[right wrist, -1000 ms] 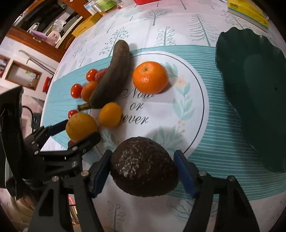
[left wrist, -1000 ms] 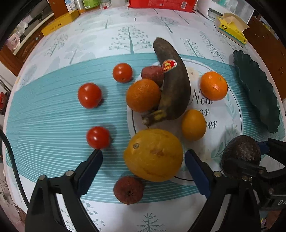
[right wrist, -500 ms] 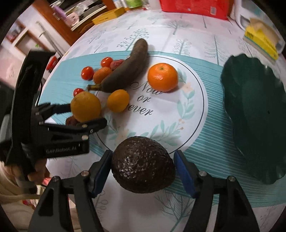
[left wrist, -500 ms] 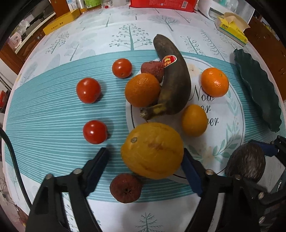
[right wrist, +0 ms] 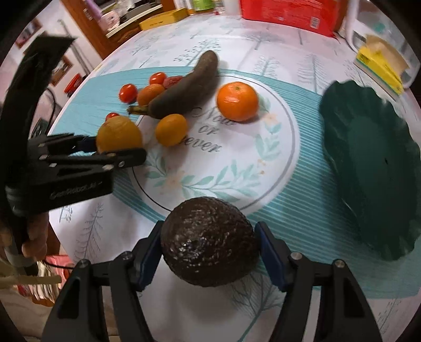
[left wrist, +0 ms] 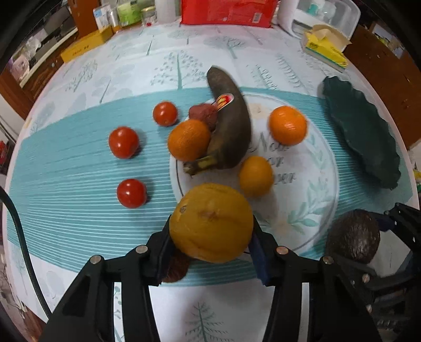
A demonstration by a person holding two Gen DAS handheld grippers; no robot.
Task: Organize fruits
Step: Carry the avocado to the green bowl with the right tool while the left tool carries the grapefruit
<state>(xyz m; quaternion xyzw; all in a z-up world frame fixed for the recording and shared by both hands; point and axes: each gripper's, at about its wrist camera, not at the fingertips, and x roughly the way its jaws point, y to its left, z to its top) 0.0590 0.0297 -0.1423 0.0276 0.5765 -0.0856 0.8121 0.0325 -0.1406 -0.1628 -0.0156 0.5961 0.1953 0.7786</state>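
My left gripper (left wrist: 210,235) is closing its jaws, and its blue pads press both sides of a large yellow-orange citrus (left wrist: 210,222). The fruit sits just above a dark red fruit (left wrist: 176,271) that is half hidden under it. My right gripper (right wrist: 209,238) is shut on a dark, bumpy avocado (right wrist: 208,231), held over the near edge of the tablecloth. On the cloth lie a brown banana (left wrist: 231,126), three smaller oranges (left wrist: 288,125), three tomatoes (left wrist: 123,142) and another red fruit (left wrist: 204,113). A dark green leaf-shaped plate (right wrist: 373,163) stands empty to the right.
A red packet (left wrist: 229,11), a yellow tissue box (left wrist: 326,47) and a flat yellow box (left wrist: 86,44) line the far edge of the round table. A person's hand (right wrist: 34,236) holds the left gripper at the table's left edge.
The left jaws have come in from wide apart onto the large citrus, which now stands higher and covers the dark red fruit. The right gripper has rolled and shifted a little, still gripping the avocado.
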